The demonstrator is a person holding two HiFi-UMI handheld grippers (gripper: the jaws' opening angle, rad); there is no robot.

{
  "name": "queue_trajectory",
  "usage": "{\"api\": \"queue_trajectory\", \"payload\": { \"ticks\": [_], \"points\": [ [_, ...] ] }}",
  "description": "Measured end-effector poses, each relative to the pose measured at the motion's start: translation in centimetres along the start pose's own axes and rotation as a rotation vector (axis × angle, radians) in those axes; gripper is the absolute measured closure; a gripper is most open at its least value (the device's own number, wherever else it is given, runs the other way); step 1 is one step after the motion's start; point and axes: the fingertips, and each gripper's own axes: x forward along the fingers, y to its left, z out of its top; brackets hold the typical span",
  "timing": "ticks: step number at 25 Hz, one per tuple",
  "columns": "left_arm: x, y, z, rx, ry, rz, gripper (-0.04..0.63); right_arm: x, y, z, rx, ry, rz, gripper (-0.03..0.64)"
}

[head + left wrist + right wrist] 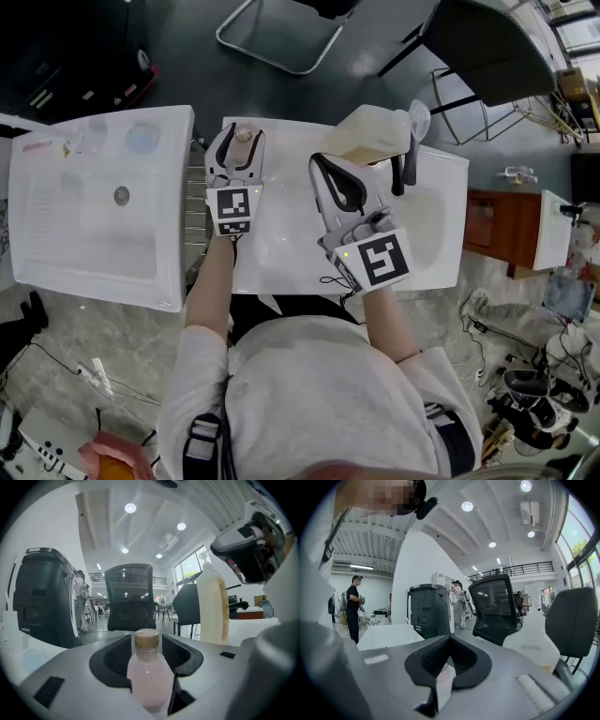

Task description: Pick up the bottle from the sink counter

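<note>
A small bottle of pale pink liquid with a tan cap stands upright on the white sink counter. My left gripper reaches around it, and the bottle sits deep between the wide-spread jaws. A dark gap shows beside it on the right, so the pads do not press on it. My right gripper hovers over the middle of the counter. Its jaws are shut, with nothing between them.
A big translucent jug of cream liquid stands at the counter's back edge, just beyond my right gripper, beside a black tap. A second white sink lies to the left. A black office chair is behind, and a wooden cabinet to the right.
</note>
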Motion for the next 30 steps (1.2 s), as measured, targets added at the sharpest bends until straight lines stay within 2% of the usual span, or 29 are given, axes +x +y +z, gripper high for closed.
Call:
{"api": "queue_trajectory", "payload": {
  "ticks": [4,6,12,20,23,27,30],
  "points": [
    [0.6,0.4,-0.1,-0.023,0.000,0.014,0.393,0.0,-0.2,-0.3,-0.002,0.007,0.002,0.606],
    [0.8,0.6,-0.1,-0.029,0.001,0.022,0.419,0.0,-0.2,-0.4,-0.003,0.008,0.005,0.606],
    [0.7,0.4,0.1,0.013,0.012,0.026,0.452,-0.1,-0.2,-0.5,-0.011,0.013,0.015,0.606],
    [-0.1,0.1,0.1,-0.009,0.040,0.020,0.457,-0.2,0.3,-0.2,-0.015,-0.003,0.037,0.606],
    [-0.9,-0.4,1.3,-0.005,0.024,0.001,0.457,-0.1,0.3,-0.1,-0.009,-0.008,0.034,0.606],
    [-2.4,-1.0,3.5,0.040,0.006,-0.035,0.457,-0.1,0.4,0.1,-0.014,-0.014,0.029,0.606],
    [-4.1,-1.0,5.4,0.029,-0.010,-0.053,0.457,-0.2,0.8,0.5,-0.019,-0.018,0.023,0.606]
  ]
}}
